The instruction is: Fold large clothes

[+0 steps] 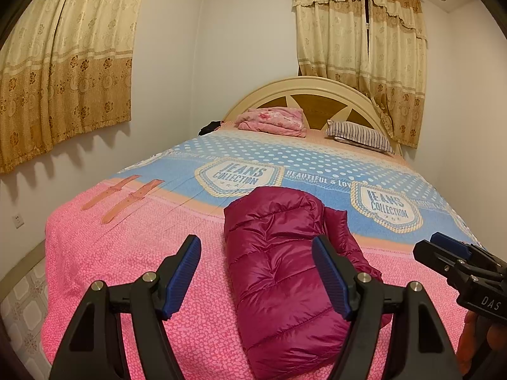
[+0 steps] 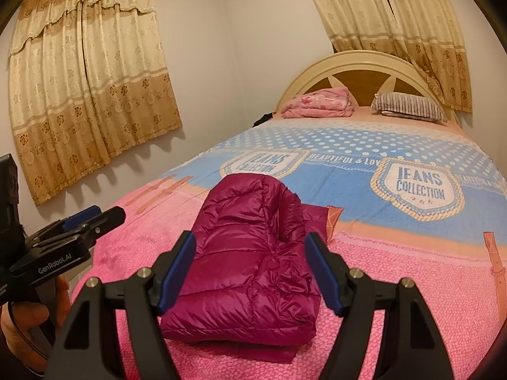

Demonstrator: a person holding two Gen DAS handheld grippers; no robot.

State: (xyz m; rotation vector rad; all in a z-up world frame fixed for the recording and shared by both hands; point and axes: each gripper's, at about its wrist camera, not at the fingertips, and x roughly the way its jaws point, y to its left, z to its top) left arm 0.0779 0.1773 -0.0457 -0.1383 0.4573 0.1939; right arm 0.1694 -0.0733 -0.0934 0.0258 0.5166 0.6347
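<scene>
A magenta quilted down jacket (image 1: 279, 269) lies folded into a thick bundle on the pink end of the bed; it also shows in the right wrist view (image 2: 250, 266). My left gripper (image 1: 256, 253) is open and empty, held above the bed with the jacket between and beyond its fingers. My right gripper (image 2: 250, 250) is open and empty, just above the near end of the jacket. The right gripper also shows at the right edge of the left wrist view (image 1: 443, 247), and the left gripper at the left edge of the right wrist view (image 2: 95, 217).
The bed (image 1: 126, 253) has a pink and blue "Jeans Collection" cover. A folded pink blanket (image 1: 272, 122) and a striped pillow (image 1: 358, 134) lie by the headboard (image 1: 304, 85). Curtains (image 1: 63, 63) hang on the left wall and behind the headboard. Tiled floor (image 1: 25, 300) lies left of the bed.
</scene>
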